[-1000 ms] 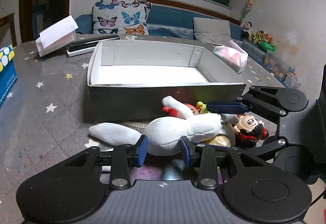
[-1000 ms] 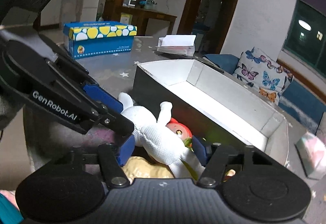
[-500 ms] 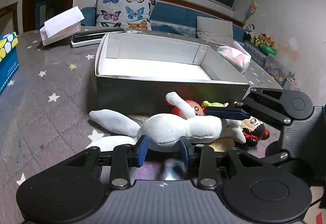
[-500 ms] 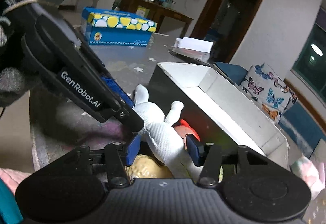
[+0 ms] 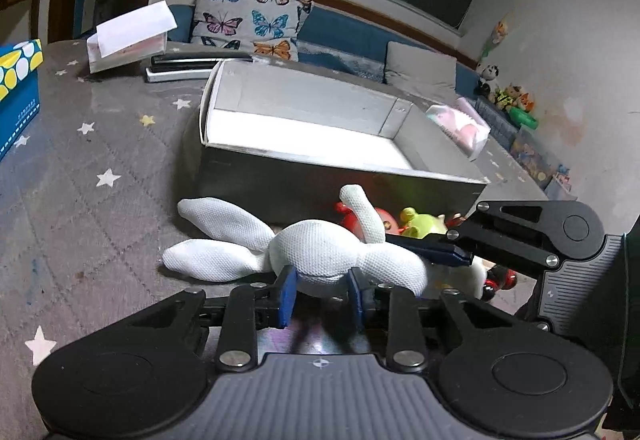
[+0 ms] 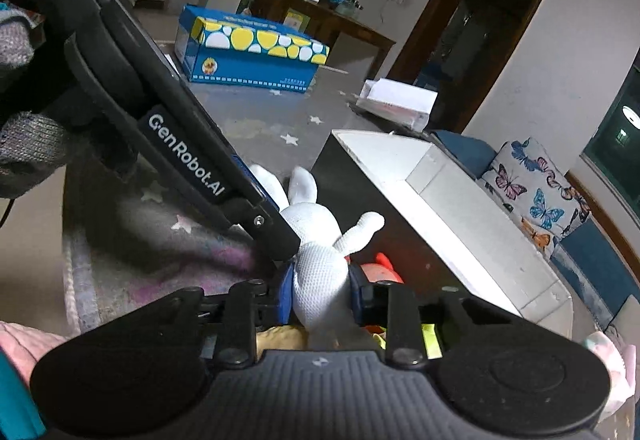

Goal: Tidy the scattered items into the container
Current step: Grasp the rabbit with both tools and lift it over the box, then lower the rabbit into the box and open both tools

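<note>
A white plush rabbit (image 5: 320,252) lies in front of the open white-lined box (image 5: 304,136). My left gripper (image 5: 322,290) is shut on the rabbit's head end. My right gripper (image 6: 322,290) is shut on the rabbit's (image 6: 320,264) body; in the left wrist view it reaches in from the right (image 5: 440,252). Behind and under the rabbit lie a red toy (image 5: 386,218), a green toy (image 5: 420,224) and a doll with red earmuffs (image 5: 496,280), partly hidden. The box (image 6: 460,212) holds nothing that I can see.
A blue tissue box with yellow dots (image 6: 248,52) stands on the grey star-pattern tablecloth (image 5: 80,180). A white paper box (image 5: 128,36) and a black-and-white flat device (image 5: 188,68) lie beyond the container. A pink-and-white pack (image 5: 460,128) sits to its right.
Both grippers have closed on the rabbit. The rabbit has lifted a little off the other toys, and both cameras have risen and tilted.
</note>
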The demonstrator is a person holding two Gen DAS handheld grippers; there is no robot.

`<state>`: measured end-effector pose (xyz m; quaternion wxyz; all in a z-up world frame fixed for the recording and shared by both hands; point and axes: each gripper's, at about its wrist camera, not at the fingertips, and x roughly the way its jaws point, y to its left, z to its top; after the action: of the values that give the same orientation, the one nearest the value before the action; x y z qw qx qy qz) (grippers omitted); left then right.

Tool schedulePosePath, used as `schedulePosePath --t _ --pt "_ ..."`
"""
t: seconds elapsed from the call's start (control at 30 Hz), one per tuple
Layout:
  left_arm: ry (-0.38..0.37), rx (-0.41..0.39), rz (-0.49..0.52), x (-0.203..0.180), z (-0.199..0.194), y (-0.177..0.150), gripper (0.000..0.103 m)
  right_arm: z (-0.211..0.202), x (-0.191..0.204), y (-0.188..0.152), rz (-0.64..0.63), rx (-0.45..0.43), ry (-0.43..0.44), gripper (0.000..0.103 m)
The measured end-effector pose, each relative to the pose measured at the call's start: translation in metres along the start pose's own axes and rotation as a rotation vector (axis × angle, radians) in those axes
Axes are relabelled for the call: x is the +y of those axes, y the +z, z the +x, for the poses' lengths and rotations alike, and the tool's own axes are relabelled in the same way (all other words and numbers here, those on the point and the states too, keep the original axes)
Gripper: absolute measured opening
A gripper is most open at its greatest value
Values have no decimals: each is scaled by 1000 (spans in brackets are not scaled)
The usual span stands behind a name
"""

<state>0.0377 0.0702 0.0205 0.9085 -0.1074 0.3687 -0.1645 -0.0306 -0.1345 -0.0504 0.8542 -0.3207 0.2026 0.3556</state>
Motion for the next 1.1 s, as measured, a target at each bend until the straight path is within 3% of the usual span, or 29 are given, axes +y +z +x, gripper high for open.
schedulePosePath --t 0.27,0.53,0.63,0.83,1.1 --pt "-34 -91 41 -20 -25 15 30 -36 -13 8 -7 -90 -53 26" --pt "-56 -185 99 -41 -23 65 30 -50 -55 25 -4 -166 -151 26" --pt "-53 -201 112 -44 -12 83 30 -47 -79 29 27 -173 -150 26" --pt "-46 -145 75 -32 31 111 29 -19 -115 26 58 -136 -132 26" --pt "-21 -19 28 -9 92 119 29 41 -154 14 128 -27 -6 26"
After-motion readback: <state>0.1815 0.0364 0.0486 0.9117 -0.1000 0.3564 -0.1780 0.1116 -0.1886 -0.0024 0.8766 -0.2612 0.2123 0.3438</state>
